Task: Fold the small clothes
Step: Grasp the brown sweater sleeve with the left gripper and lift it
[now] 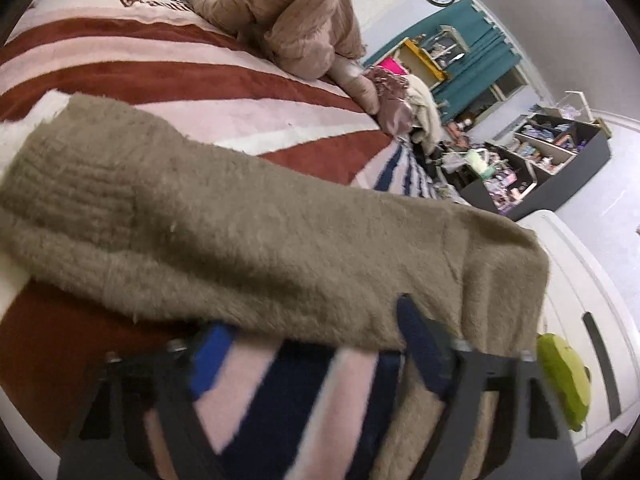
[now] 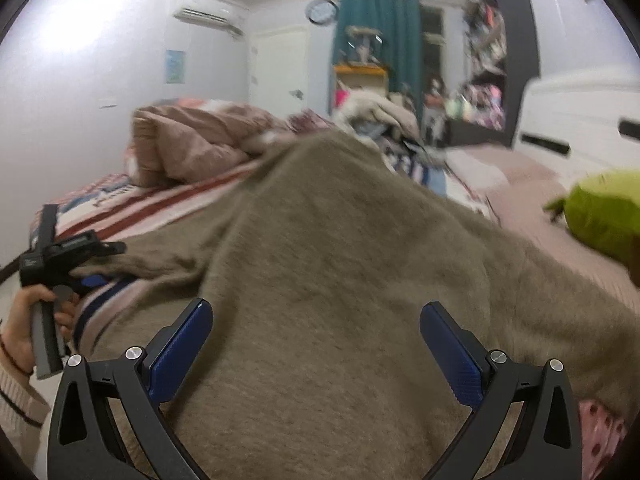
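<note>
A fuzzy taupe sweater (image 1: 248,216) lies spread on the striped bed blanket (image 1: 168,76). In the left wrist view its near edge runs across the tips of my left gripper (image 1: 314,320). One blue pad (image 1: 420,344) rests over the fabric, and the jaws stand apart with striped blanket showing between them. The right wrist view shows the same sweater (image 2: 340,264) filling the middle. My right gripper (image 2: 320,320) hovers over it, wide open and holding nothing. At that view's left, a hand (image 2: 32,320) holds the left gripper (image 2: 104,264) at the sweater's sleeve edge.
A brown quilt (image 1: 288,12) is bunched at the far end of the bed, with piled clothes (image 1: 404,108) beyond. A green plush (image 2: 604,216) sits at the right near a white drawer unit (image 2: 580,120). A cluttered dark shelf (image 1: 540,160) stands by the far wall.
</note>
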Available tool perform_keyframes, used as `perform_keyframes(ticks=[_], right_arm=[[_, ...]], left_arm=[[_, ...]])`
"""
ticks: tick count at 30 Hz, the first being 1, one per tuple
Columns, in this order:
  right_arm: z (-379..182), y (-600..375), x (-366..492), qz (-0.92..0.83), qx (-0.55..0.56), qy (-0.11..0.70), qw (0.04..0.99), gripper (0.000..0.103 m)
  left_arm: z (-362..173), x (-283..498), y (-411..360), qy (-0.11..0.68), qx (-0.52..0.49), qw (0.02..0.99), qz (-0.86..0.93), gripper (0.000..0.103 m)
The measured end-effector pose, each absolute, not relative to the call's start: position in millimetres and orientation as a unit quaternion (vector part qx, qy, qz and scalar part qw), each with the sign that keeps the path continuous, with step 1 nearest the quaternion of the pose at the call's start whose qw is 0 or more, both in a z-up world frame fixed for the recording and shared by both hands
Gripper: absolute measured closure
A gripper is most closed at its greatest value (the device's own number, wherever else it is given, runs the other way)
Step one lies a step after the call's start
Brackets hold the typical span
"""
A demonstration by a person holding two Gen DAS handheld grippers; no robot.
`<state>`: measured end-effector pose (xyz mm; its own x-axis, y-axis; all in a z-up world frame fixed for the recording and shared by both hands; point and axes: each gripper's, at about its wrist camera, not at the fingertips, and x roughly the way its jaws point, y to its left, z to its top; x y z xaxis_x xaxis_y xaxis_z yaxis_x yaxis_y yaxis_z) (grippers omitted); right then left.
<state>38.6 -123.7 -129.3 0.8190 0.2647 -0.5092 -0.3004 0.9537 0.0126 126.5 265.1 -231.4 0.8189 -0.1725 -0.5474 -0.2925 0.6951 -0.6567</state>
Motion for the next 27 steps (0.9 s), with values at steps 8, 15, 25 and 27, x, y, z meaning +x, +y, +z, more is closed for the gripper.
perform_keyframes(ticks=[8, 15, 25, 27], right_arm=[[-139.0, -149.0, 45.2, 0.132, -0.003, 0.288, 0.948, 0.000], [-131.8, -166.0, 33.9, 0.158, 0.020, 0.259, 0.953, 0.000], [-127.1, -205.4, 0.4, 0.162, 0.012, 0.205, 0.965, 0.000], [-127.1, -216.8, -5.3, 0.156, 0.018, 0.201, 0.967, 0.000]], left_arm=[[-210.4, 127.3, 270.1, 0.274, -0.352, 0.892, 0.070, 0.092], [-128.5, 117.8, 228.2, 0.180, -0.214, 0.957, 0.081, 0.093], [-78.2, 111.2, 59.2, 0.148, 0.024, 0.982, -0.118, 0.093], [-99.3, 121.0, 28.2, 0.200, 0.011, 0.963, -0.182, 0.093]])
